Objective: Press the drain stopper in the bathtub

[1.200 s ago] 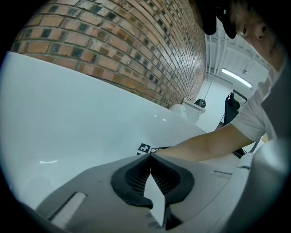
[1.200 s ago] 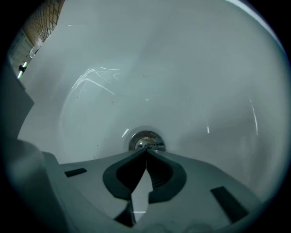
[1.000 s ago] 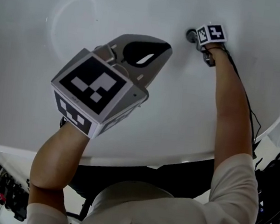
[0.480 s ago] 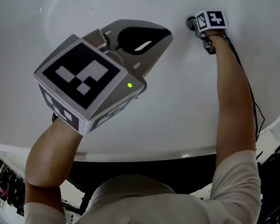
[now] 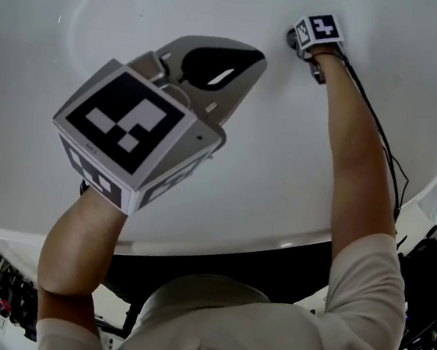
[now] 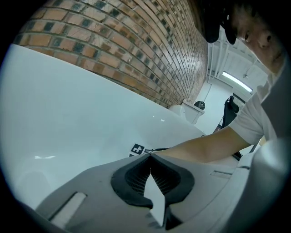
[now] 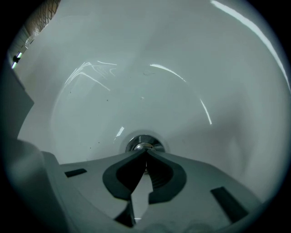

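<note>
The chrome drain stopper sits at the bottom of the white bathtub. My right gripper is shut, its joined tips right at the stopper's near edge; contact cannot be told. In the head view the right gripper reaches far down into the tub and its marker cube hides most of the drain stopper. My left gripper is shut and empty, held high above the tub floor, close to the camera. In its own view the left gripper points toward the right forearm.
The bathtub's near rim curves across the bottom of the head view. A brick wall rises behind the tub. A black cable runs along the right arm. Dark equipment stands outside the tub at the right.
The right gripper has moved slightly farther toward the drain stopper. The left gripper has shifted a little left and nearer the camera.
</note>
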A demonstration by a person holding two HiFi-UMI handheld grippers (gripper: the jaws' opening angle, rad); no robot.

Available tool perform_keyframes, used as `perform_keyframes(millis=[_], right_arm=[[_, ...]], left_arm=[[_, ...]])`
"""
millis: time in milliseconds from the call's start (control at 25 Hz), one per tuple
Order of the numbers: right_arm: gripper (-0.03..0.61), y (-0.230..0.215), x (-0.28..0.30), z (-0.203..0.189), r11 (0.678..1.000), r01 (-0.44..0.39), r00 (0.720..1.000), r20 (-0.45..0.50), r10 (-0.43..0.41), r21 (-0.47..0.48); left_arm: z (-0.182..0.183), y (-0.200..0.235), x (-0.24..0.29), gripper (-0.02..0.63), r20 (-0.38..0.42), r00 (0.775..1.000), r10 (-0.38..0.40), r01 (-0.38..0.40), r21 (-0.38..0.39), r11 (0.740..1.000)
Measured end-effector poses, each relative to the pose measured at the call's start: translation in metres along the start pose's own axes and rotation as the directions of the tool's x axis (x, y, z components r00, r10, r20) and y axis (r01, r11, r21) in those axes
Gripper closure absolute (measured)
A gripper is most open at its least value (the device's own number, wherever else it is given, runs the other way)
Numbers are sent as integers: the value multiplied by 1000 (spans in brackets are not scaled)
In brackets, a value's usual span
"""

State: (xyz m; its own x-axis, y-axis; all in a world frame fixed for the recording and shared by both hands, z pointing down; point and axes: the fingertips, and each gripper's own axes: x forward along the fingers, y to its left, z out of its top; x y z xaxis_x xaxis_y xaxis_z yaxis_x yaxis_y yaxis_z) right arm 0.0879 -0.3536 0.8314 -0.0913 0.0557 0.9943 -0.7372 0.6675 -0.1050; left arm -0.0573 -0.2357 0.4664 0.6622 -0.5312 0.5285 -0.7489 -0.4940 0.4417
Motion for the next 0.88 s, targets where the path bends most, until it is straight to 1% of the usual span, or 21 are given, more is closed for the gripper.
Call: perform_keyframes(millis=[120,400,560,880], right_arm=[[560,-1,1,-2,1000,7,1000,11,-7,6],[561,-6,2,-5,999,-30,999,32,29,37],[561,-4,-4,-5,998,-54,998,32,53,33],[561,-6,-4,-6,1000,-22,999,29,22,16]], left_arm=[[-1,-2,1,606,-1,1000,-1,1,-7,1000],[-5,-1,8,606,-5,1000,-9,9,-13,1000],[-6,3,6,606,2,1000,2,-2,-17,1000],[-10,9,11,606,-4,1000,21,-22,-37,999]])
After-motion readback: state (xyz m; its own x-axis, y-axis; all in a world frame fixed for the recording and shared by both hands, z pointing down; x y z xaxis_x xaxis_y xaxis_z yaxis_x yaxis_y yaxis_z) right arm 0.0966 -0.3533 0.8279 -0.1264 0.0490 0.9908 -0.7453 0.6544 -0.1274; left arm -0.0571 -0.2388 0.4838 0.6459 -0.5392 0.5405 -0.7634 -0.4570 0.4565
